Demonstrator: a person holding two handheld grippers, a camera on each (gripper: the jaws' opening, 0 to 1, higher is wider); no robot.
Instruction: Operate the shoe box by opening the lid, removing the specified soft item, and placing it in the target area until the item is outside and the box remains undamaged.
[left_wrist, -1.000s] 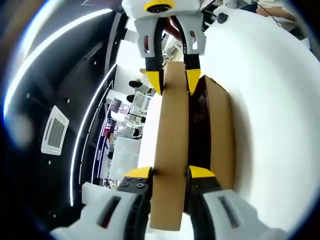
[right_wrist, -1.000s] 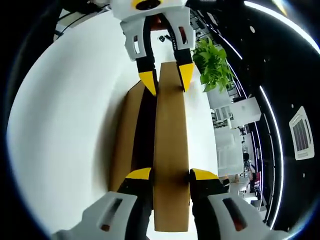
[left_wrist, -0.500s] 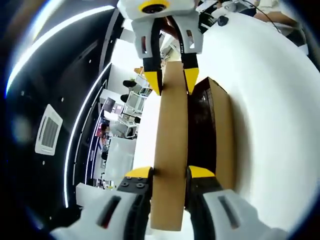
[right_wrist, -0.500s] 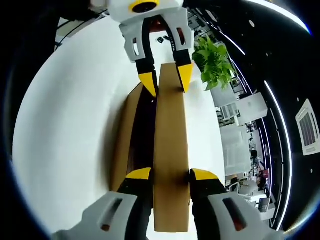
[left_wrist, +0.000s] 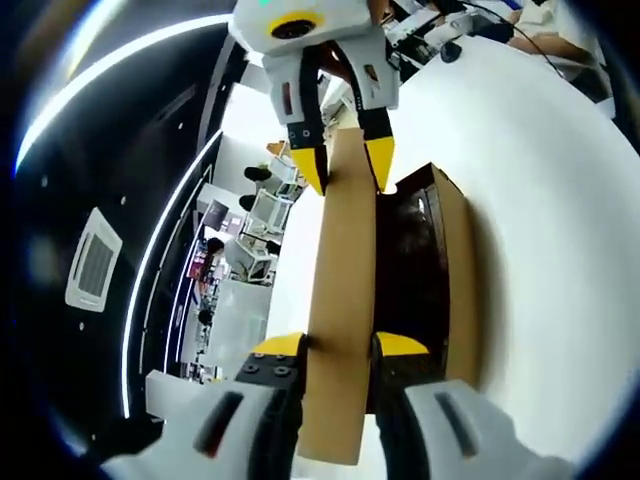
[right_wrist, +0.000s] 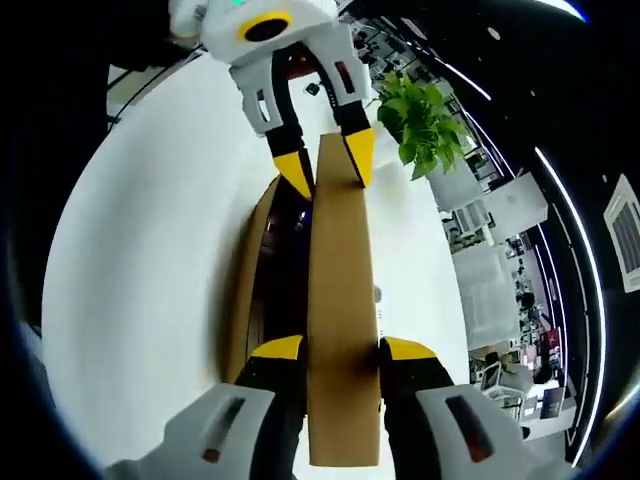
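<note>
We see the brown cardboard lid (left_wrist: 340, 300) raised off the shoe box (left_wrist: 455, 280), which sits on the white counter (left_wrist: 560, 250) with a dark interior showing. Our left tongs (left_wrist: 338, 345) clamp one end of the lid, our right tongs (right_wrist: 338, 350) the opposite end. A potted plant (right_wrist: 420, 135) stands beyond.

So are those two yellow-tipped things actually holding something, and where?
Yes. Both hold the brown cardboard shoe-box lid, raised over the open box: the left hand-held gripper clamps one end edge, the right hand-held gripper the opposite end.
</note>
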